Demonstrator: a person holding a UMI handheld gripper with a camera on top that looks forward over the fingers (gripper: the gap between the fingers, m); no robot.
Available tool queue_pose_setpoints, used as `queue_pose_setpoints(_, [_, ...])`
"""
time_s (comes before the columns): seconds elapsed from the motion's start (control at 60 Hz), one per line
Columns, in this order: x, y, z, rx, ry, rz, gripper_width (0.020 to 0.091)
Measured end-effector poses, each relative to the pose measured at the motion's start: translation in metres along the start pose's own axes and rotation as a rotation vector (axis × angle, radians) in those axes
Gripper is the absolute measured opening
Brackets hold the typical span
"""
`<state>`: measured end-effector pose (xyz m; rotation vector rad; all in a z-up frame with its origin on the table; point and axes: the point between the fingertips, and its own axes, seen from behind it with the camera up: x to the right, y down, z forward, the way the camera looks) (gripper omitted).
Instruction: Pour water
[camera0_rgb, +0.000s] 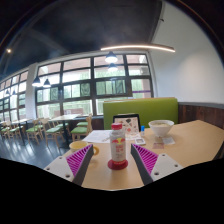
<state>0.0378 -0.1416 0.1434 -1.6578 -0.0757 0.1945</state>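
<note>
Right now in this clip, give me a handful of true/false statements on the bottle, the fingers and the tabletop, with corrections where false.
1. A bottle with a white cap and red label stands upright between the gripper's fingers. True.
2. Both fingers press on the bottle. False: gaps show at either side; the gripper is open and the bottle rests on the table.
3. A white bowl sits on the table beyond the fingers. True.
4. The bottle lies on its side. False: it stands upright.
5. A green bench back stands behind the table. True.
</note>
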Motion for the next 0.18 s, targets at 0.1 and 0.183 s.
queue_pose_setpoints(0.1, [-0.018, -0.004, -0.039, 0.011, -0.043, -0.011, 0.0824])
queue_pose_setpoints(0.183, [-0.029, -0.007, -0.066, 0.025, -0.059, -0.022, 0.0825])
